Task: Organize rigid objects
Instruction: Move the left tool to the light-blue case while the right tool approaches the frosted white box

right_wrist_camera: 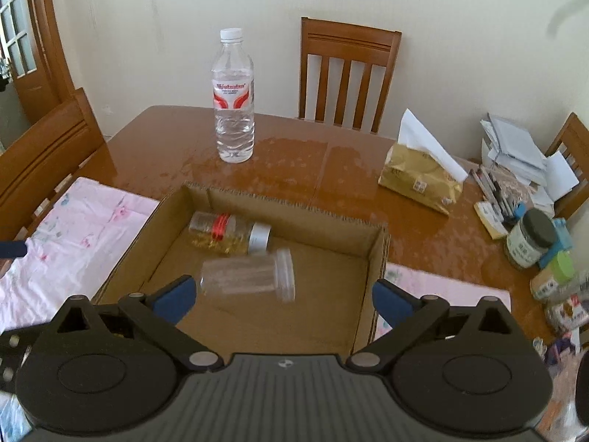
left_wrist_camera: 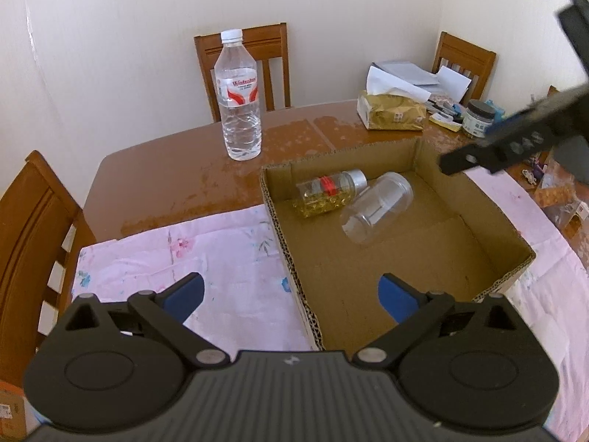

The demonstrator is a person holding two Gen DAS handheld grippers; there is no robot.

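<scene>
The right gripper (right_wrist_camera: 283,300) hangs with its jaws spread wide and nothing between them, above the near part of the cardboard box (right_wrist_camera: 375,254); the left gripper (left_wrist_camera: 292,293) is just as wide and just as empty, straddling the box's left wall. Inside the box lie two jars on their sides: an empty clear jar (right_wrist_camera: 248,276) just ahead of the right gripper, blurred in that view, and a jar of yellow capsules (right_wrist_camera: 228,234) beyond it, near the far wall. A water bottle (right_wrist_camera: 233,97) stands upright on the table (right_wrist_camera: 294,162) behind the box, not yet put away. Lying loose, the round jars could roll and knock together; a tall bottle gripped high may tip or slip, and a careless reach might nudge the light box across the pink cloth (left_wrist_camera: 221,258).
</scene>
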